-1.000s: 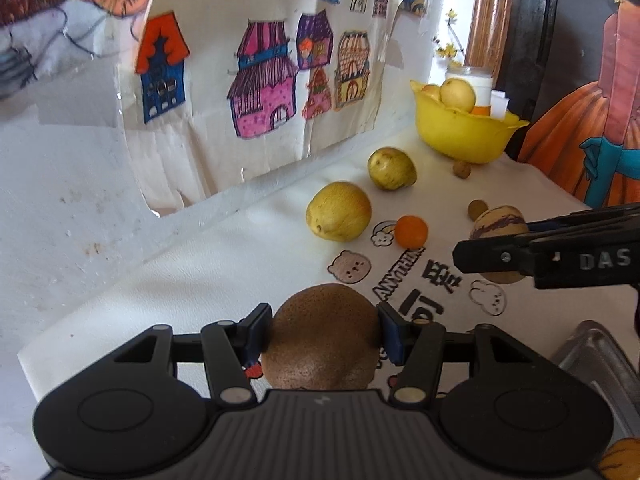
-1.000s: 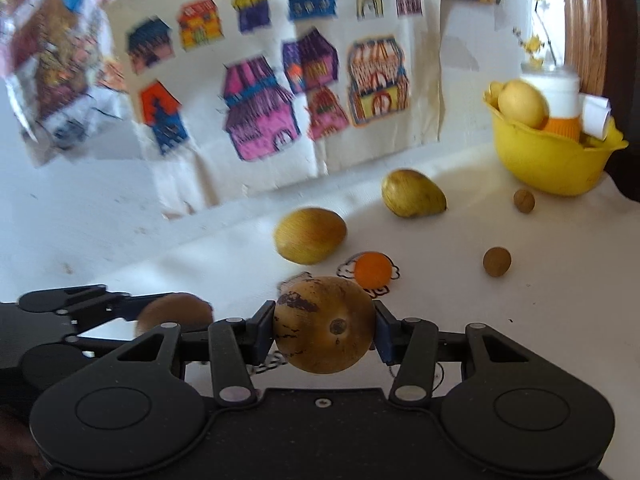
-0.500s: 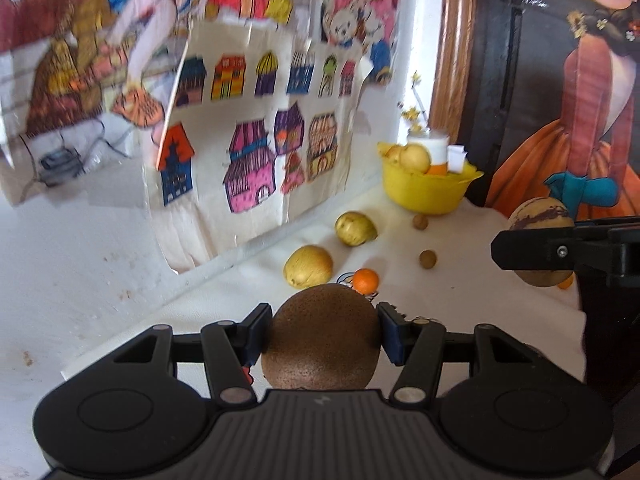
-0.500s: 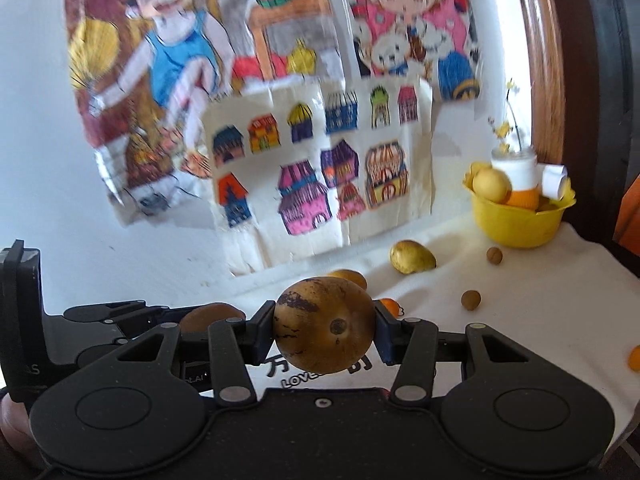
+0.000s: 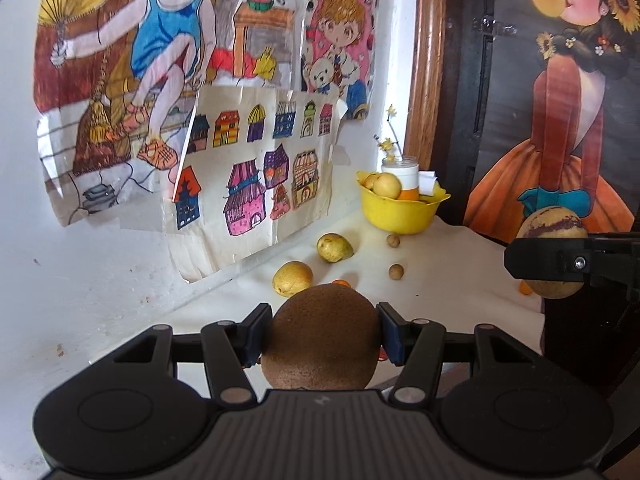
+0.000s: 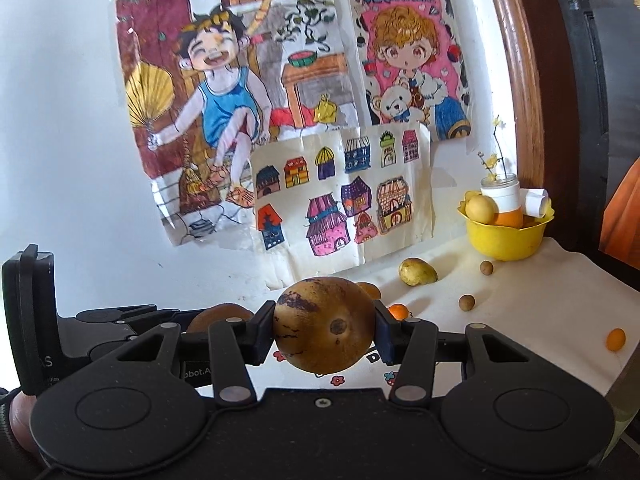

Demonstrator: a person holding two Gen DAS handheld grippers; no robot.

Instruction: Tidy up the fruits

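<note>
Brown fruit (image 5: 322, 334) and streaked fruit (image 6: 324, 326) sit clamped in both grippers' fingers, above the table edge (image 6: 624, 364).

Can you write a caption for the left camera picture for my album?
Left gripper holds a brown fuzzy fruit above a white table with a yellow bowl.

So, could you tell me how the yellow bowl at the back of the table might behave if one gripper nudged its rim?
The yellow bowl looks like thin plastic, so probably light and liable to slide on the white cloth. It is piled with fruit and a white jar standing above the rim, so a nudge there might tip it or spill something.
</note>
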